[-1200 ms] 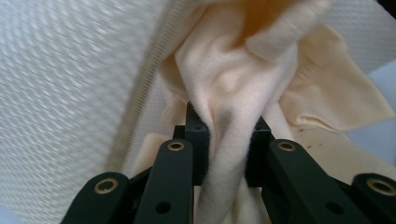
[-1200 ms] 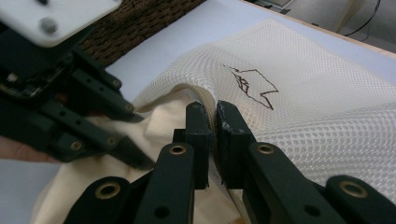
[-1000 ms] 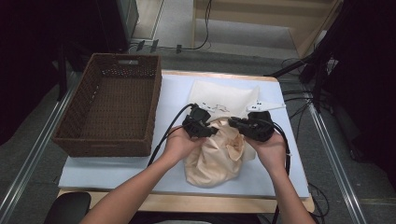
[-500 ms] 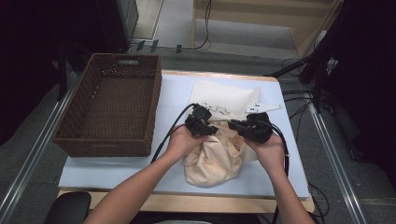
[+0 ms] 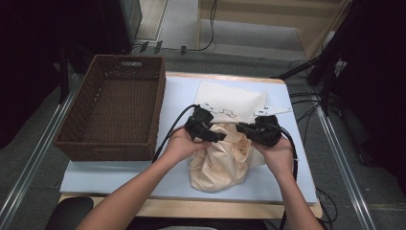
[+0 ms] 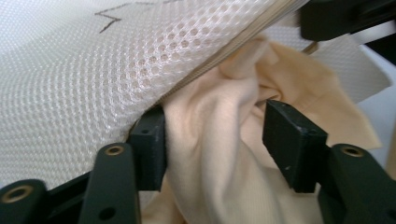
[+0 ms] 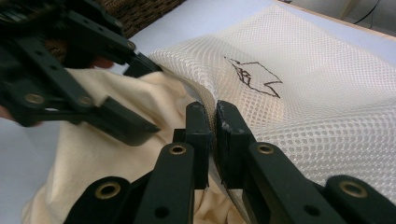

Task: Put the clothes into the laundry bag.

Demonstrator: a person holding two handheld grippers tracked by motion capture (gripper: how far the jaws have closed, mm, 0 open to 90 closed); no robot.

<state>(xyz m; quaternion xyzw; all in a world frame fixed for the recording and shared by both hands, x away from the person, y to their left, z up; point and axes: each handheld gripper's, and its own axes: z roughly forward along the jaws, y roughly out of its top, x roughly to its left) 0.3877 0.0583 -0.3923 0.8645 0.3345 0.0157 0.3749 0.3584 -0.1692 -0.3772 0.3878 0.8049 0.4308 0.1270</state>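
On the desk (image 5: 119, 177), which has a light blue cover, a white mesh bag (image 5: 233, 102) lies flat, and a cream cloth (image 5: 221, 160) sits in a bundle at its near edge, partly pushed into the bag's opening. The left tongs (image 5: 218, 135) are at the left side of this opening; their jaws have just been opening and now stand about half apart, with a fold of the cream cloth between them. One pad lies against the bag's edge, while the other seems to be a little away from the fabric, though the close view makes this hard to judge. The right tongs (image 5: 241, 128) are at the right side of the opening, and their jaws are closed tight on the rim of the mesh bag, holding it up a little. A black line drawing (image 7: 254, 76) is printed on the mesh near the rim. A brown wicker basket (image 5: 84, 143) stands on the left part of the desk, well apart from the bag.
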